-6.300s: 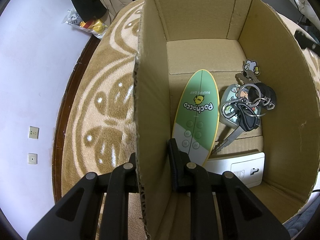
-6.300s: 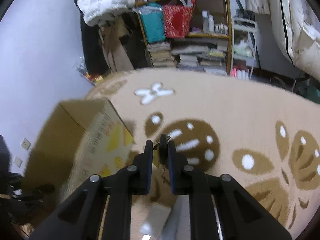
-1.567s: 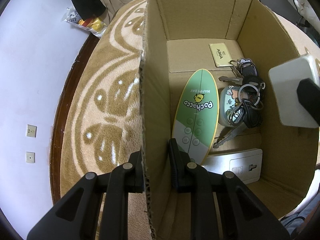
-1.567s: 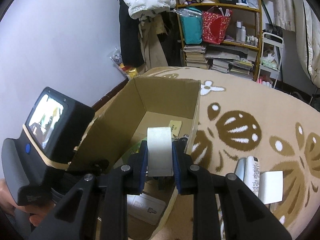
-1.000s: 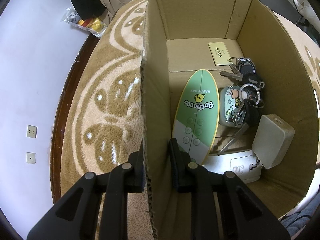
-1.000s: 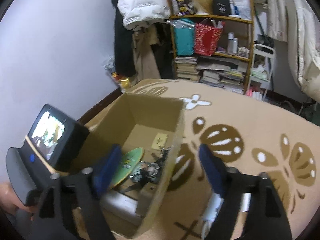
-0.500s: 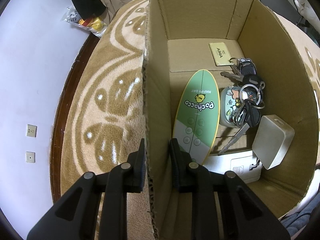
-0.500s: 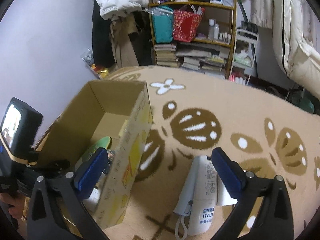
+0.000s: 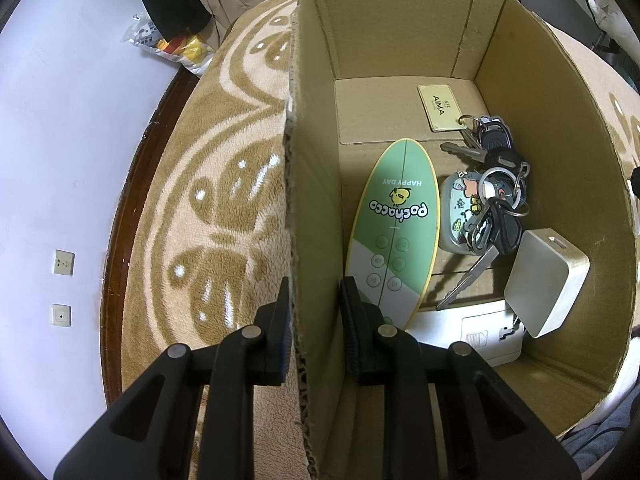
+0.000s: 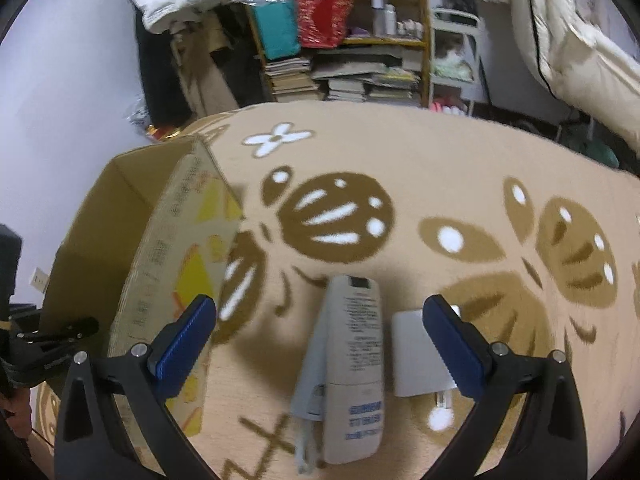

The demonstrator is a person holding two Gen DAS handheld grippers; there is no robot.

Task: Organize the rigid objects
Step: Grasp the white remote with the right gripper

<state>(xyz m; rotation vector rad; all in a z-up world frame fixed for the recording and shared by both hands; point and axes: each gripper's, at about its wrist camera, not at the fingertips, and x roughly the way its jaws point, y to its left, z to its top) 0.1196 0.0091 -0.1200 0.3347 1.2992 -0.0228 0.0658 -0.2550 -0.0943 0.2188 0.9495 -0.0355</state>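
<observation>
my left gripper [image 9: 312,312] still pinches the side wall of the open brown cardboard box [image 9: 400,32]. the white square charger block [image 9: 546,282] i was carrying now rests inside, leaning beside the bunch of keys [image 9: 490,204] and the green surfboard-shaped remote [image 9: 394,224]. my right gripper [image 10: 320,316] – now spread wide, empty – hovers over the white remote control [image 10: 354,364] lying on the beige patterned rug [image 10: 440,168].

White remote [image 10: 352,364] face-down on carpet, apparently touching white adapter [image 10: 416,356].
</observation>
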